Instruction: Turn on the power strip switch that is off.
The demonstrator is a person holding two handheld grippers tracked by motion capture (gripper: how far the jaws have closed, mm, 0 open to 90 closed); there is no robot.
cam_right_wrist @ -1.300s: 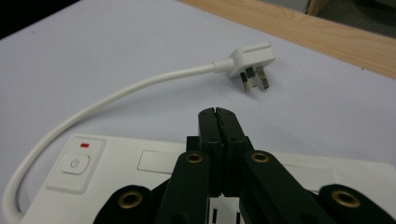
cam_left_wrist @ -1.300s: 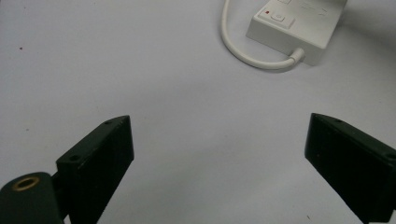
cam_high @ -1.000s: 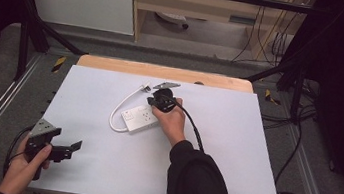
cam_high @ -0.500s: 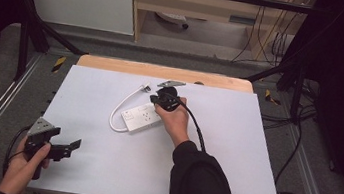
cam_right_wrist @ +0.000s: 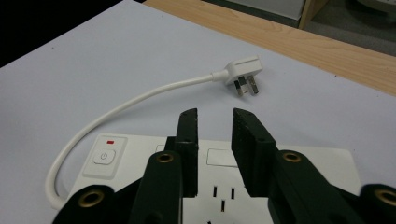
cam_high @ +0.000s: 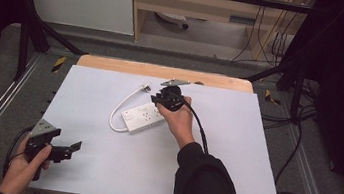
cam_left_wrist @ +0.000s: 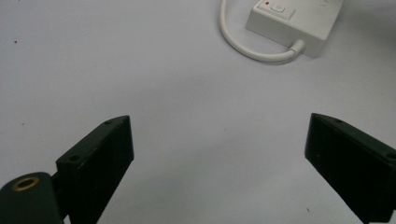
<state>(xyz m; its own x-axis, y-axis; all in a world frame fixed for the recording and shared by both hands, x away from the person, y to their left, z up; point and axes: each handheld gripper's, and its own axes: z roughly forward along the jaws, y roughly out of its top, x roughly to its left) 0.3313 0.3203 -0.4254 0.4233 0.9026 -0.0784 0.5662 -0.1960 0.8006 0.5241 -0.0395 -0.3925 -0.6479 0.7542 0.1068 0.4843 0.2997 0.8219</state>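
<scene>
Hovering over the white power strip point(cam_high: 143, 118), your right claw point(cam_right_wrist: 214, 122) stood just above the strip's socket face near the middle of the table point(cam_high: 100, 168). Its jaws had just been opening and stood a narrow gap apart, with nothing between them; in the right gripper view the strip's white face and socket slots lay directly beneath them. The strip lay flat on the white table, its switch end, marked by a red dot and a power button point(cam_right_wrist: 105, 156), turned toward your left side. A short white cord point(cam_right_wrist: 140, 100) left that end, curved in a loop and ran to a white three-pin plug point(cam_right_wrist: 243, 74), which lay on the table near the wooden edge point(cam_high: 163, 71) at the far side, its pins showing. Your left claw point(cam_high: 66, 150) was held in your left hand point(cam_high: 24, 168) at the near left corner of the table, well apart from the strip. Its jaws stood wide and held nothing; the left gripper view showed bare table between them and the switch end of the strip farther off.
</scene>
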